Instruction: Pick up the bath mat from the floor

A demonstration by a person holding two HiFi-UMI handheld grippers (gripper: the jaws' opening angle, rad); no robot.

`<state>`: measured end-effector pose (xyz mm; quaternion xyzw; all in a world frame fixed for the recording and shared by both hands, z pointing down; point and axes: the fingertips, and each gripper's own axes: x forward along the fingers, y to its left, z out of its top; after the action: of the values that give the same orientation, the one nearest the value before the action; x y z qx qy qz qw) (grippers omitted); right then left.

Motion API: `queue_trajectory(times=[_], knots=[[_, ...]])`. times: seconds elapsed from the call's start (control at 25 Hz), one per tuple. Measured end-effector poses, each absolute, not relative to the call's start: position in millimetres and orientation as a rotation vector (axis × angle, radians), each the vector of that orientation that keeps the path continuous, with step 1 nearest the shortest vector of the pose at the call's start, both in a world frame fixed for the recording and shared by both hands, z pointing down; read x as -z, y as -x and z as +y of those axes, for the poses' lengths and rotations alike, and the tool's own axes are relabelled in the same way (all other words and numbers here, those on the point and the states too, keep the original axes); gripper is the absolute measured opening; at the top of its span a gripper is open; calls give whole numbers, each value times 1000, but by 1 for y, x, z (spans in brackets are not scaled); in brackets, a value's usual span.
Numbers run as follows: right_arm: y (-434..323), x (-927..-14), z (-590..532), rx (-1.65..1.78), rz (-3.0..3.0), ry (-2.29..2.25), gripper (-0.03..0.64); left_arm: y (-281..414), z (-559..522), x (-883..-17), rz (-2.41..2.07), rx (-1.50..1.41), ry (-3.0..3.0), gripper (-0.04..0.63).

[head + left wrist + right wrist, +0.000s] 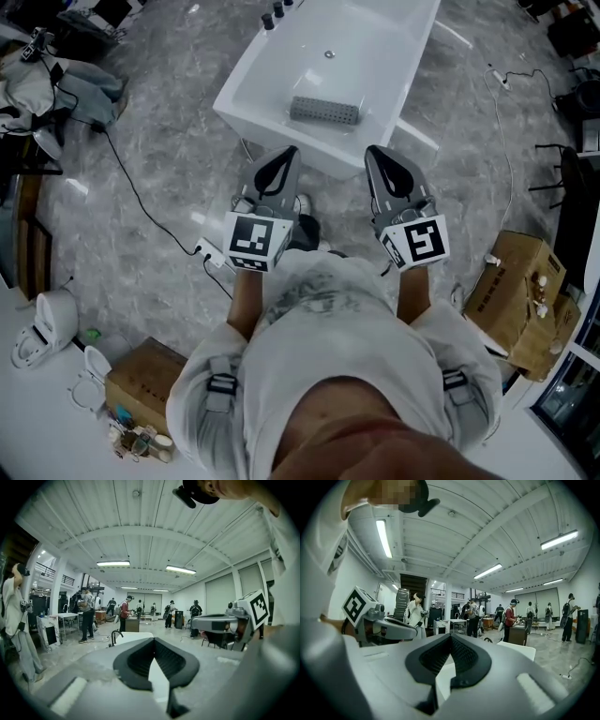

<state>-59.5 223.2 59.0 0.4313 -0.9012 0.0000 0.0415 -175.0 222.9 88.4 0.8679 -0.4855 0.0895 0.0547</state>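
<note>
A grey dotted bath mat (323,111) lies inside a white bathtub (253,70) ahead of me in the head view. My left gripper (284,155) and right gripper (374,153) are held side by side at waist height, both pointing toward the tub's near end, well short of the mat. Each is shut with nothing between its jaws. In the left gripper view the tips of my left gripper (153,639) meet over the tub's white rim (136,636), and the right gripper's body (220,623) shows at the right. The right gripper view shows my right gripper (450,635) the same way, above the tub's edge (518,649).
A black cable (141,202) runs across the marble floor to a power strip (211,251) near my left foot. Cardboard boxes stand at the right (516,291) and lower left (141,384). Taps (277,14) stand at the tub's far end. Several people (86,613) work in the hall beyond.
</note>
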Motion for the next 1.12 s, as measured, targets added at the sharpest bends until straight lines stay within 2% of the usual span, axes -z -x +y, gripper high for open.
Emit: queue_trajectory(times=[0.68, 1.12], knots=[[87, -72, 119, -20, -2604, -1453, 2, 199, 103, -108, -1285, -256, -2699, 5], [55, -94, 67, -55, -2592, -1478, 2, 162, 47, -123, -1247, -295, -2736, 5]])
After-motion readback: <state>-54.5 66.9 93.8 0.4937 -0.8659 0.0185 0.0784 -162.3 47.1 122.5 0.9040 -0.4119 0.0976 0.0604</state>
